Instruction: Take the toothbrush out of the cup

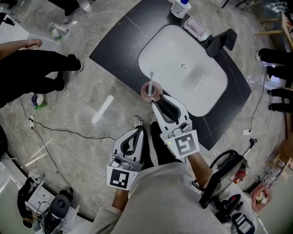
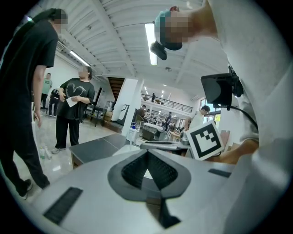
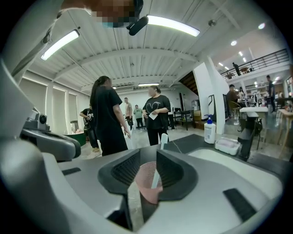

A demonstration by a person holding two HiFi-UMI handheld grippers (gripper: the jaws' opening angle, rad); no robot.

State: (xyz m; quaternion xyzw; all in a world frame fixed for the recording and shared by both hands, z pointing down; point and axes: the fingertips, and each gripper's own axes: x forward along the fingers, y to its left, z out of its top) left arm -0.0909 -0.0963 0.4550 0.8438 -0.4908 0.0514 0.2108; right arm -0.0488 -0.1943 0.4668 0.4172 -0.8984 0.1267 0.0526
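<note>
A pink cup (image 1: pixel 151 90) stands on the sink's near left rim with a white toothbrush (image 1: pixel 151 77) upright in it. My right gripper (image 1: pixel 157 98) reaches up to the cup from below in the head view. In the right gripper view its jaws stand apart, with the cup (image 3: pixel 146 183) and the toothbrush (image 3: pixel 163 142) showing in the gap of the right gripper (image 3: pixel 148 157); the pads do not press on it. My left gripper (image 1: pixel 139 130) hangs back near my body, off the counter. In its own view the left gripper (image 2: pixel 147 153) has its tips together, with nothing between them.
The white sink (image 1: pixel 208 107) is set in a dark counter (image 1: pixel 116 52). A soap bottle (image 1: pixel 180 7), a soap dish (image 1: pixel 197 27) and a black faucet (image 1: pixel 222 42) stand along its far side. People stand to the left. Cables lie on the floor.
</note>
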